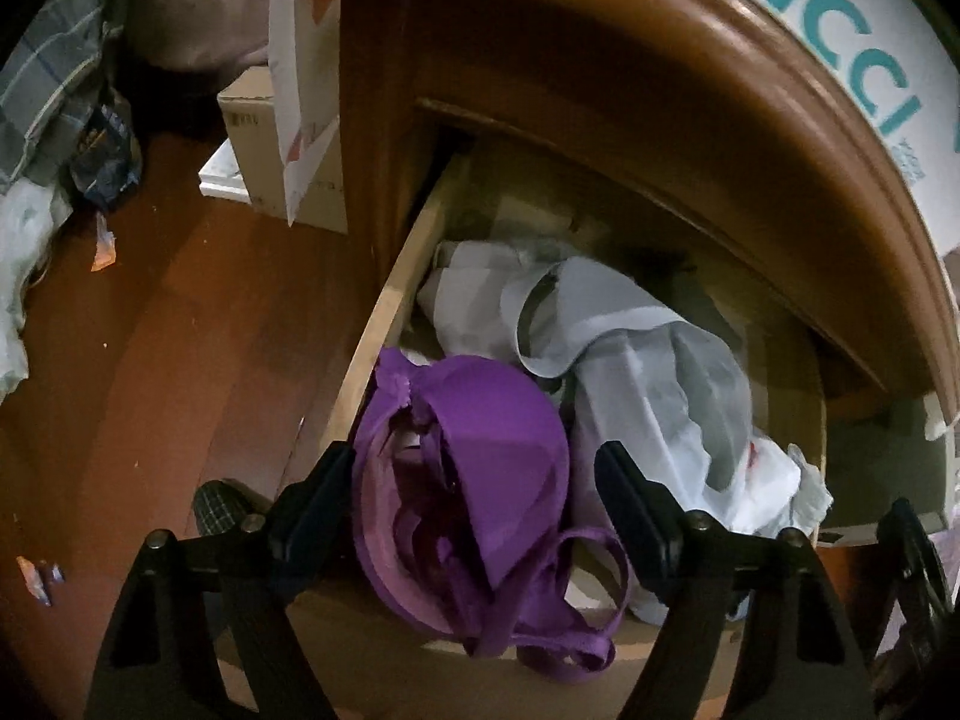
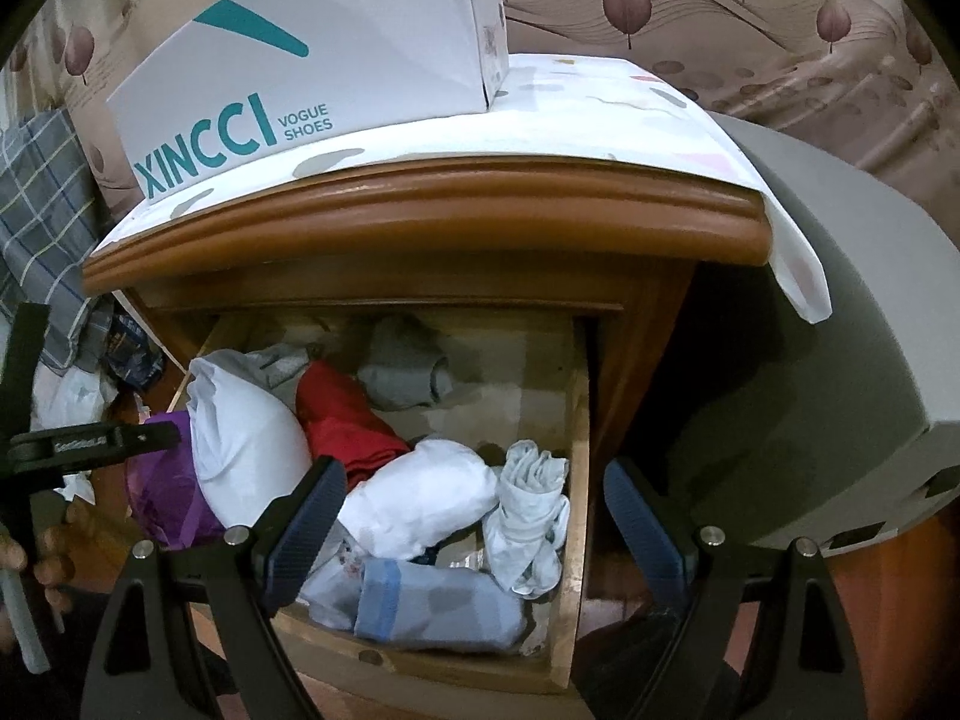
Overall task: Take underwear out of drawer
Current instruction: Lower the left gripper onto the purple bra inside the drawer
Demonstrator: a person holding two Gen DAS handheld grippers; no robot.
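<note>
On the left, the wooden floor (image 1: 180, 360) carries scattered litter and a cardboard box (image 1: 252, 138). The left tongs (image 1: 474, 480) hang over the front left corner of the open drawer (image 2: 576, 480), their two fingers spread either side of a purple bra (image 1: 480, 468) without pressing on it; whether the pads touch the fabric I cannot tell. The bra lies in that corner, its straps trailing over the drawer's front edge. Further right sit grey and white garments (image 1: 630, 360), a red cloth (image 2: 342, 414) and rolled white bundles (image 2: 420, 498). The right tongs (image 2: 474, 516) hover released above the drawer's right side, grasping nothing. A shoe box (image 2: 300, 72) stands on the nightstand (image 2: 420, 210).
</note>
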